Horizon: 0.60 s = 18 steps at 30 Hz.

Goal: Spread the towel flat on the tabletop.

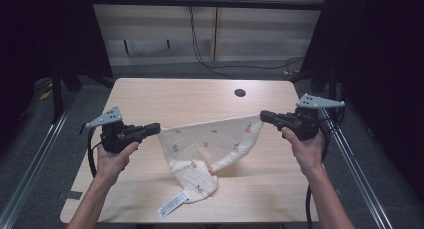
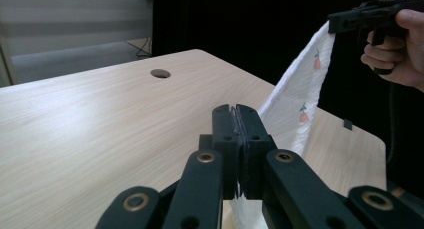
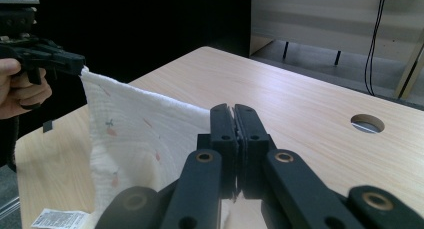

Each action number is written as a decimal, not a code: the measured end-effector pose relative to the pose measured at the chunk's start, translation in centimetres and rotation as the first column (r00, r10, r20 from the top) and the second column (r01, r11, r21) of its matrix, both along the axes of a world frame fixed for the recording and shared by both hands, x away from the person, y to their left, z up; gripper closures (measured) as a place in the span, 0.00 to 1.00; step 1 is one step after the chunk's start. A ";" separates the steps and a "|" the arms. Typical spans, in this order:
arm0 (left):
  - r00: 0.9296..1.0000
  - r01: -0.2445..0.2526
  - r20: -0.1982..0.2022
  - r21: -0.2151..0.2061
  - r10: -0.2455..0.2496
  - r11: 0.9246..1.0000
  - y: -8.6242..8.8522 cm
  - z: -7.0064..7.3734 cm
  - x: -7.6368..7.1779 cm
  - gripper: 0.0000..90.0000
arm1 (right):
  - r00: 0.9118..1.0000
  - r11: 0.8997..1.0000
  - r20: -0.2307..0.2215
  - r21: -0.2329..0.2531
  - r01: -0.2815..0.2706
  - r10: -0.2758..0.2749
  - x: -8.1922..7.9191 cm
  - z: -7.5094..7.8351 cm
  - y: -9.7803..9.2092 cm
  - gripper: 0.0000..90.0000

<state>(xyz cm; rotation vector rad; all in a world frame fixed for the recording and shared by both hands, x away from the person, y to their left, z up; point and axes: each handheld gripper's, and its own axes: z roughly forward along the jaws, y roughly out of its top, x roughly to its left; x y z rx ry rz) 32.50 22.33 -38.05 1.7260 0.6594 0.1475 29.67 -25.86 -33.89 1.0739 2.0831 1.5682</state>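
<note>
A cream cloth (image 1: 210,144) printed with small red fruits hangs stretched between my two grippers above the wooden table (image 1: 150,96). My left gripper (image 1: 157,127) is shut on the cloth's left corner, and my right gripper (image 1: 262,115) is shut on its right corner. The cloth's lower end sags onto the table, where a white care label (image 1: 171,204) lies near the front edge. In the left gripper view the jaws (image 2: 234,109) are pressed together with the cloth (image 2: 300,94) running off toward the other gripper. The right gripper view shows shut jaws (image 3: 233,109) and the cloth (image 3: 130,134) spread leftward.
A round cable hole (image 1: 240,92) sits at the table's far right. Metal rails run along both sides of the table, and dark curtains stand left and right. Black cables hang down the back wall.
</note>
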 end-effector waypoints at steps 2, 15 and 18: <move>1.000 -0.001 0.014 0.011 0.001 1.000 -0.2 0.4 -0.1 0.98 | 1.000 1.000 0.008 -0.001 -0.001 0.001 -0.1 0.3 -0.2 0.99; 0.997 0.018 0.073 0.062 -0.023 0.998 -0.5 3.5 -0.4 0.98 | 0.999 1.000 0.048 0.008 -0.013 0.013 -0.9 2.0 -0.6 0.99; 0.996 0.008 0.089 0.081 -0.015 0.997 -0.3 3.9 -0.4 0.98 | 0.998 0.999 0.031 -0.001 -0.052 0.052 -0.9 2.3 -0.6 0.99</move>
